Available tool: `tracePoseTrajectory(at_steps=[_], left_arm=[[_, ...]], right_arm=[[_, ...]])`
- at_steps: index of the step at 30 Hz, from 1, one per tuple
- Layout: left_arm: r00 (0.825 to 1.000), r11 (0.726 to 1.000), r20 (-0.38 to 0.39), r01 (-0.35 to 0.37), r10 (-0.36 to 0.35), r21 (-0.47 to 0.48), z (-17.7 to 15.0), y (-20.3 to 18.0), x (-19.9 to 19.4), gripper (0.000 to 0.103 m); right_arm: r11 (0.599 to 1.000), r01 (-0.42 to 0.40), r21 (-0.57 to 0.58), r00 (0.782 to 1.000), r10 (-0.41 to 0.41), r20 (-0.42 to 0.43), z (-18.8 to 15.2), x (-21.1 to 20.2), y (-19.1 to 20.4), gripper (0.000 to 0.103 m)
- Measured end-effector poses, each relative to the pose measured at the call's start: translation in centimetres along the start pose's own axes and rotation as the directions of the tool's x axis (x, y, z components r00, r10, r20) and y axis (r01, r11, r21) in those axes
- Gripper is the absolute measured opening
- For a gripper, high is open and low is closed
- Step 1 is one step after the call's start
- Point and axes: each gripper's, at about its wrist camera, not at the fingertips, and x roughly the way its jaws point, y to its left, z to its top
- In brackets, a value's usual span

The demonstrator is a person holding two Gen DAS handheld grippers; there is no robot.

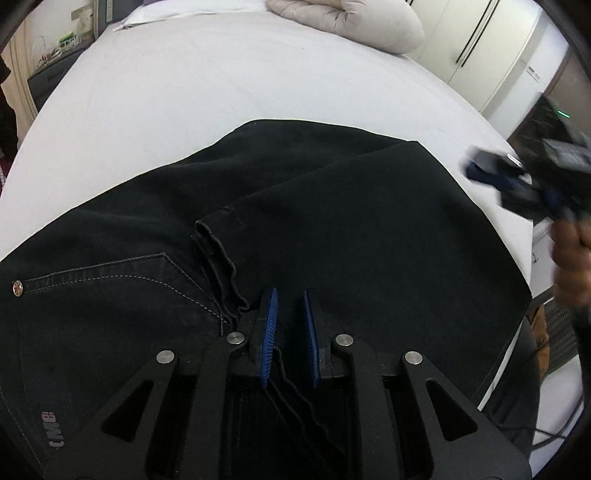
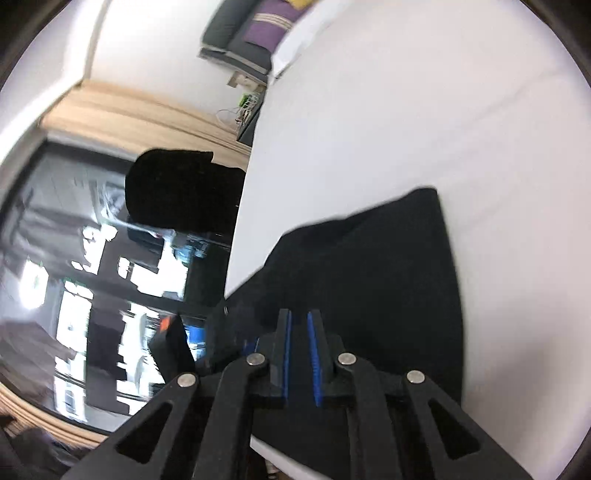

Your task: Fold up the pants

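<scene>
Black jeans (image 1: 332,206) lie on the white bed (image 1: 184,92), the legs folded back over the seat so the leg hem (image 1: 214,243) rests beside the back pocket (image 1: 110,280). My left gripper (image 1: 290,295) points steeply down, shut on the hem edge, with cloth running between its blue pads (image 1: 271,321). My right gripper (image 1: 476,171) shows blurred in a hand (image 1: 572,258) above the bed's right edge, off the jeans. In the right wrist view my right gripper (image 2: 299,314) is nearly closed with nothing between the pads, above the jeans (image 2: 388,266).
A beige rolled duvet (image 1: 351,18) lies at the far end of the bed. White wardrobe doors (image 1: 480,48) stand beyond the right side. A dark window and a wooden frame (image 2: 110,258) lie past the bed's other edge (image 2: 240,206).
</scene>
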Motion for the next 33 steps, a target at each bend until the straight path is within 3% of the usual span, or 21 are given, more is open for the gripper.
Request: tracePoseTrajectory(at_steps=[3,4,5,6,12,17,24,33], left_arm=[[1.000,1.000,-0.001,0.008,-0.008,-0.005,0.4,0.2,0.5,0.014],[1.000,1.000,-0.001,0.008,-0.008,-0.005,0.3,0.3,0.5,0.014],[1.000,1.000,-0.001,0.006,-0.006,-0.004,0.3,0.3,0.5,0.014],[1.000,1.000,-0.002,0.005,-0.005,-0.002,0.4,0.3,0.6,0.014],[1.000,1.000,0.011,-0.004,0.004,0.010,0.3,0.3,0.3,0.014],[1.000,1.000,0.022,-0.011,0.010,0.016,-0.7,0.6,0.9,0.014],[0.999,1.000,0.033,-0.011,0.011,0.017,-0.9,0.4,1.2,0.014],[0.999,1.000,0.050,-0.003,0.002,0.012,-1.3,0.7,0.5,0.014]], right_arm=[[0.998,0.022,0.064,0.999,-0.019,-0.048,2.7,2.6,-2.9,0.013],[0.995,0.059,0.084,0.996,-0.053,-0.075,3.0,3.4,-3.9,0.010],[0.991,0.087,0.102,0.992,-0.077,-0.096,2.8,4.0,-4.8,0.000],[0.989,0.086,0.121,0.991,-0.072,-0.110,2.6,4.3,-5.6,0.000],[0.993,0.102,0.055,0.986,-0.094,-0.136,0.5,1.8,-4.2,0.000],[0.992,0.120,0.037,0.977,-0.112,-0.180,-5.0,-0.6,-3.6,0.000],[0.988,0.115,0.099,0.988,-0.104,-0.112,-9.0,-3.5,-4.2,0.000],[0.990,0.081,0.114,0.996,-0.078,-0.031,-10.2,-3.7,-6.2,0.000]])
